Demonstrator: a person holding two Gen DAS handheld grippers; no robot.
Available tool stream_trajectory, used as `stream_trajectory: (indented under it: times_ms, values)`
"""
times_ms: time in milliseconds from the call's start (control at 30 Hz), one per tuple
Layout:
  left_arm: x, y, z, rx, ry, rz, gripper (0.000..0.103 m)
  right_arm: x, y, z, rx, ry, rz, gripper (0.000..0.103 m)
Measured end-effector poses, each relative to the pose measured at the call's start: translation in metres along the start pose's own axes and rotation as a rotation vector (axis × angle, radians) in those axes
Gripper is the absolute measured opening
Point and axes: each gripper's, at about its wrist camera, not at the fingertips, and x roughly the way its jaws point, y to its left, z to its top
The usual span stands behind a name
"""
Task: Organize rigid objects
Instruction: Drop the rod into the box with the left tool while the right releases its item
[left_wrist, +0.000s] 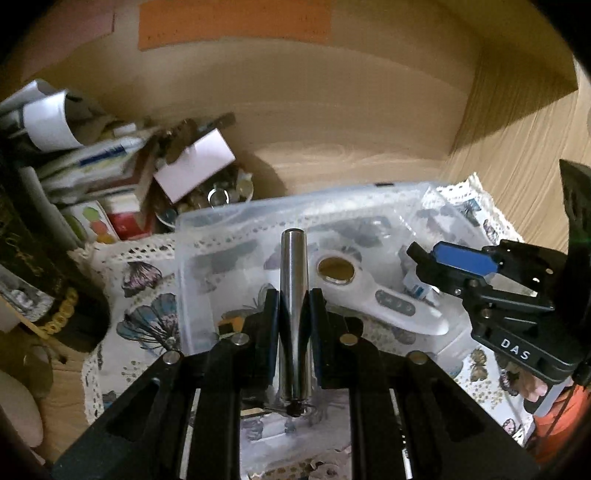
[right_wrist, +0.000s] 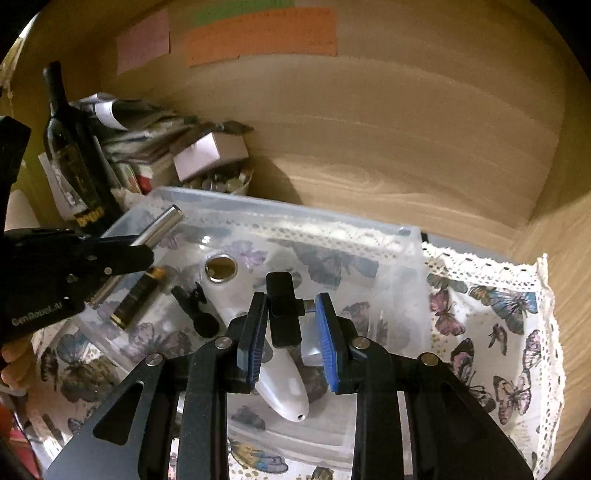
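My left gripper (left_wrist: 293, 310) is shut on a shiny metal cylinder (left_wrist: 292, 280), held above a clear plastic bin (left_wrist: 229, 218). The cylinder (right_wrist: 159, 225) and left gripper (right_wrist: 122, 254) also show at the left of the right wrist view. My right gripper (right_wrist: 293, 317) is over the bin (right_wrist: 280, 214), its blue pads around a small black adapter-like piece (right_wrist: 282, 314); a gap shows at the right pad. It also shows in the left wrist view (left_wrist: 436, 258). In the bin lie a white handheld device with a round lens (right_wrist: 258, 332), a black-and-gold battery (right_wrist: 138, 299) and a small black part (right_wrist: 197, 306).
The bin stands on a butterfly-print cloth (right_wrist: 495, 332) with a lace edge, on a wooden shelf (right_wrist: 369, 177). A dark wine bottle (right_wrist: 70, 151), stacked boxes and papers (left_wrist: 96, 162) and a dish of small metal items (left_wrist: 221, 192) crowd the back left corner.
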Motion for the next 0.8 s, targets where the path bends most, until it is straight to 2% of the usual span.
stream_trajectory:
  times_ms: [100,400,667,800]
  values:
    - [0.003,-0.005,-0.002,0.021,-0.003,0.023,0.015,0.004,0.002,-0.001,-0.015,0.012,0.001,0.024]
    - [0.000,-0.005,-0.002,0.018,0.003,0.022,0.016,0.009,0.003,-0.001,-0.015,0.036,0.016,0.025]
    - [-0.028,-0.002,-0.002,0.013,-0.050,0.017,0.033,-0.009,0.010,0.001,-0.029,-0.001,0.009,0.031]
    - [-0.050,0.000,-0.003,0.014,-0.099,0.017,0.050,-0.025,0.014,0.003,-0.044,-0.040,0.001,0.037]
